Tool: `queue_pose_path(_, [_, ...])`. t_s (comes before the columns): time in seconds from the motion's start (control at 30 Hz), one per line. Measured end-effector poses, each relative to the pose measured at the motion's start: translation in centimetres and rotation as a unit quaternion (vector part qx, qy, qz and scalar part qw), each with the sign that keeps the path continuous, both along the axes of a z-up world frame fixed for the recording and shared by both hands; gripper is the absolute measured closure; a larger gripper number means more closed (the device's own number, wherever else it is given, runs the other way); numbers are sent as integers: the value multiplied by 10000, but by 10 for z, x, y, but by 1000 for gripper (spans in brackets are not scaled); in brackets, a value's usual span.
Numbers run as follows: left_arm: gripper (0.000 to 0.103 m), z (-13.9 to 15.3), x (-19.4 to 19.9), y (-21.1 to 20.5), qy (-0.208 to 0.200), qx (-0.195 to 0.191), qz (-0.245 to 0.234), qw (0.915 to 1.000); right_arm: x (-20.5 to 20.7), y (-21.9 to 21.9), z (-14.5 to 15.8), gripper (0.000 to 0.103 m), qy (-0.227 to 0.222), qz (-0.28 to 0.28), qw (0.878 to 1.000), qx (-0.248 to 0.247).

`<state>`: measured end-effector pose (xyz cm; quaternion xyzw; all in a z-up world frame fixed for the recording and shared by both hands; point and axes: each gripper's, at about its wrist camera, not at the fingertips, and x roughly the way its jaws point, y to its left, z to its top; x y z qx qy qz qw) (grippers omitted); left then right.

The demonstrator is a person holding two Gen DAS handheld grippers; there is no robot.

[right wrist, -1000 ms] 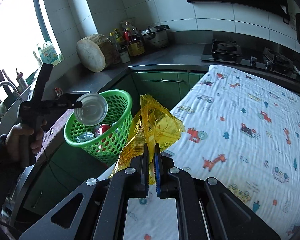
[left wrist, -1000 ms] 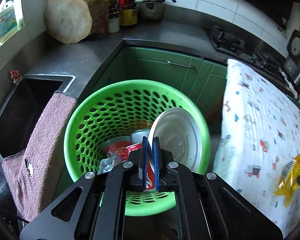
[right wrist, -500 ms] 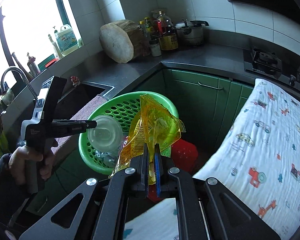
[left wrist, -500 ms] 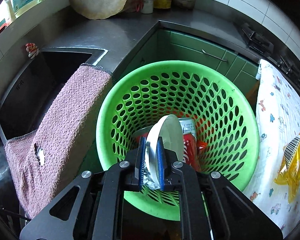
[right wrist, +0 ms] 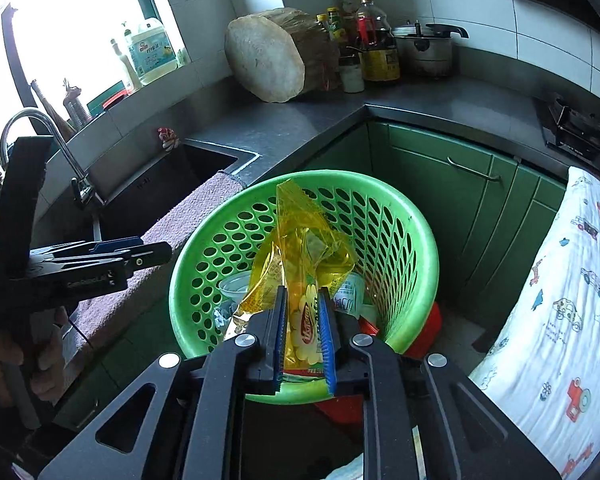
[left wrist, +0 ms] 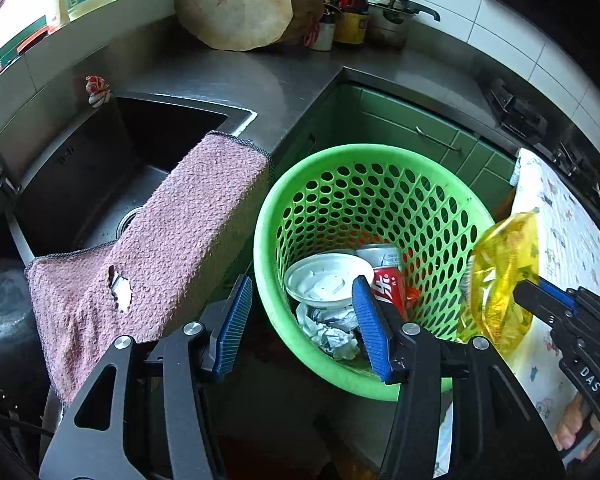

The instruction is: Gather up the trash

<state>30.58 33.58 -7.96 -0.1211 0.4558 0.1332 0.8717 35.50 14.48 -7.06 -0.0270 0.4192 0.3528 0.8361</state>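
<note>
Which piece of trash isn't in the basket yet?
The yellow snack wrapper, pinched in the right gripper over the green basket. The white lid, red can and crumpled paper lie inside.

Basket right of towel and sink, lid, can inside, cabinets behind

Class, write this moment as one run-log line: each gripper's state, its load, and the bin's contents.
left gripper: open, empty | right gripper: shut on yellow plastic snack wrapper over green perforated basket | basket: white round lid, red can, crumpled paper

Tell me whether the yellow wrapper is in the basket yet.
Not yet: the yellow wrapper hangs between the right gripper fingers above the green basket.
</note>
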Motion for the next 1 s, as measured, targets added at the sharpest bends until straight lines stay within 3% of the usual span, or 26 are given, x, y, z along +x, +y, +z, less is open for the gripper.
queue_pose_path(0.1, [41,6,-7,1,-55,36,66,10000,-3,-1,0,69,-17,-16,10000,73])
queue_pose_path(0.47, [26,28,-27,-20,-201,205,-132,9995,-33,-28,18,56,-30,-73,9999,145])
queue_pose_path(1.0, [8,71,-84,-93,-613,480,-479,9958,-118,-104,52,31,-485,-238,9980,-343])
